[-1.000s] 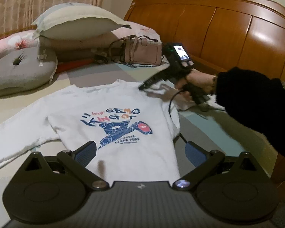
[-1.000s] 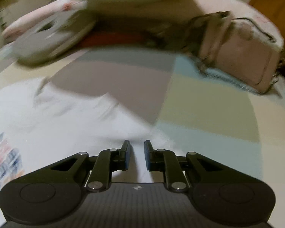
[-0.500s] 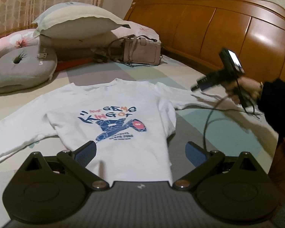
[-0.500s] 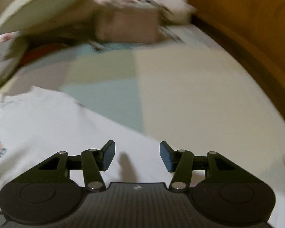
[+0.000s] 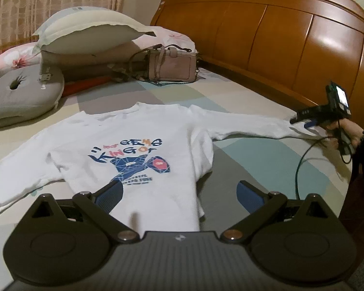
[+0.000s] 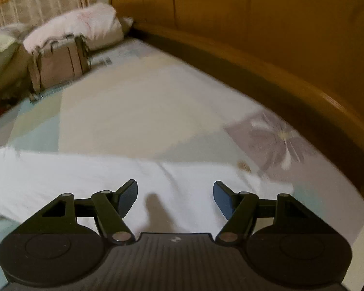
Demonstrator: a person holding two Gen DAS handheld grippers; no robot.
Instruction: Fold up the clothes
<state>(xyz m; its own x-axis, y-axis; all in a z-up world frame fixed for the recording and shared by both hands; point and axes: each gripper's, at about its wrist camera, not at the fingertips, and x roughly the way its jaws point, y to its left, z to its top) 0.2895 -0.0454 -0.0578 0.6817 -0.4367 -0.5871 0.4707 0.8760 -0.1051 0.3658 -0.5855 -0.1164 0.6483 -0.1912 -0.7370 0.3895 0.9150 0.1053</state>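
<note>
Shirt: white sweatshirt (image 5: pixel 138 145) lies flat, print up, on the bed (image 5: pixel 267 155), sleeves spread.
Left gripper (image 5: pixel 179 191): fingers wide apart, empty, hem between them.
Right gripper (image 6: pixel 174 196): fingers apart, empty, sleeve (image 6: pixel 85 177) beneath them.
Beyond fingers: handbag (image 5: pixel 172 66), pillows (image 5: pixel 85 31).

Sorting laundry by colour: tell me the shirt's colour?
White shirt with a blue print; clearest in left wrist view.

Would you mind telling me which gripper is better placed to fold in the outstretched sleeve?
Right: the right gripper hangs open over that sleeve's cuff end, while the left gripper sits by the sweatshirt's hem.
</note>
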